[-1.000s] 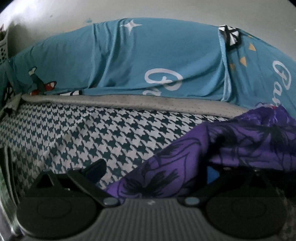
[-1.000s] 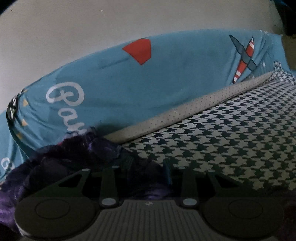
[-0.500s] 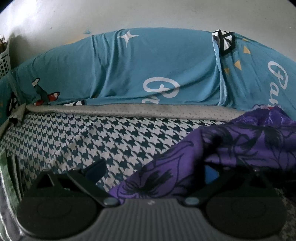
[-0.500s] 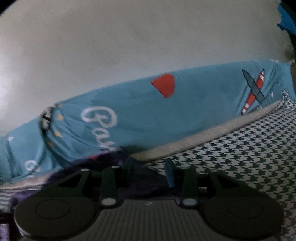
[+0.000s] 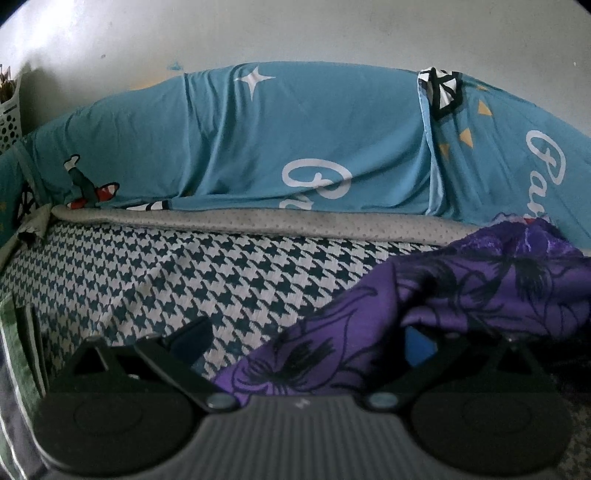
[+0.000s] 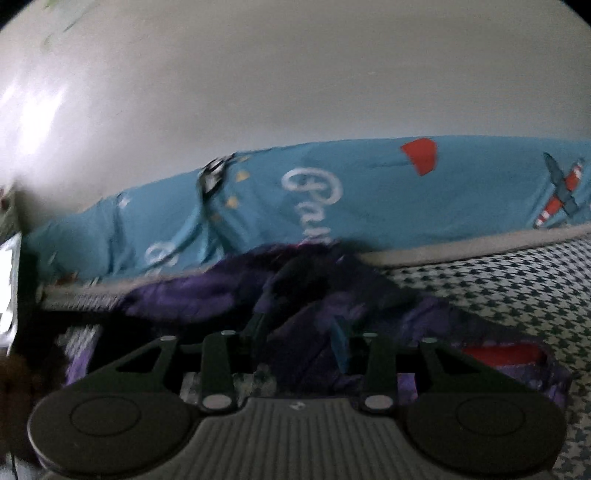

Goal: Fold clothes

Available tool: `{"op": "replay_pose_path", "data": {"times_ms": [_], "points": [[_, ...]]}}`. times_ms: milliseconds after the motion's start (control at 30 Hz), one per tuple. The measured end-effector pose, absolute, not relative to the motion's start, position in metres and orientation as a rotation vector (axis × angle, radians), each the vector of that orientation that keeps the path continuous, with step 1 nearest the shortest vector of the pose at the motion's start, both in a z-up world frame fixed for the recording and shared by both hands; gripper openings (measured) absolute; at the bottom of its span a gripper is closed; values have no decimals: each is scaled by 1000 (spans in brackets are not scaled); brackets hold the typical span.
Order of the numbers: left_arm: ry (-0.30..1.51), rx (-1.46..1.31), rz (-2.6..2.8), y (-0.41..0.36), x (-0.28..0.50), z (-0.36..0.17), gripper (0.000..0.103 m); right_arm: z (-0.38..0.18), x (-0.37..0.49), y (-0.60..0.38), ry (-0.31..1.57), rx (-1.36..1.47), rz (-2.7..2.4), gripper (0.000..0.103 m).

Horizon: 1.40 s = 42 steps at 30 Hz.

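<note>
Shift: right gripper (image 6: 299, 343) has swung left since a second ago, over the purple garment (image 5: 461, 288).
Grip: right jaws narrow, seemingly pinching cloth, though blurred; left gripper (image 5: 306, 343) wide, fabric between.
Garment: crumpled on houndstooth bedspread (image 5: 166, 266).
Risk: thin pinch slipping; folds bunching.

The houndstooth bed cover (image 5: 155, 273) lies flat and open on the left. The purple cloth (image 5: 461, 295) is bunched up on the right. The blue pillows (image 5: 295, 140) block the back, maybe touching the wall (image 5: 295, 29).
</note>
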<state>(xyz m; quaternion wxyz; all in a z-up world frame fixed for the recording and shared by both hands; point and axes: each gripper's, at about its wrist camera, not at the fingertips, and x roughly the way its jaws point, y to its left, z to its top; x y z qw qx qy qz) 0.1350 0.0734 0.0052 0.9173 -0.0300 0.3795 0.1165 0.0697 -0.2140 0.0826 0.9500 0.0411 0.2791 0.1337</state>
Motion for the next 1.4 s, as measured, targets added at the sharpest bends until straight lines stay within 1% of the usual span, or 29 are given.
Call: {"op": "replay_pose_path", "data": {"times_ms": [267,400,567,667,1000,1067,1133,1200,1233,1400], "points": [[783,-53,238,72,137,4,103,50,51,-173,617,-195,401,39],[787,-58,232,73,136,4,103,34,58,-160,612,-293,374,48],[791,-68,227,75,138,4,103,21,68,-146,559,-402,309,48],[796,-74,225,76,139,4,103,11,74,-138,534,-475,279,51],[804,-68,217,73,139,3,103,-21,100,-131,515,-573,189,51],[804,-64,216,72,139,3,103,-24,102,-132,504,-583,182,44],[804,-62,215,71,139,3,103,-22,105,-136,509,-563,178,31],[802,-61,214,71,139,4,103,-20,108,-140,514,-540,174,21],[801,-61,213,71,138,4,103,-17,109,-144,517,-517,178,18],[789,-70,217,74,138,9,103,14,107,-160,522,-364,245,12]]}}
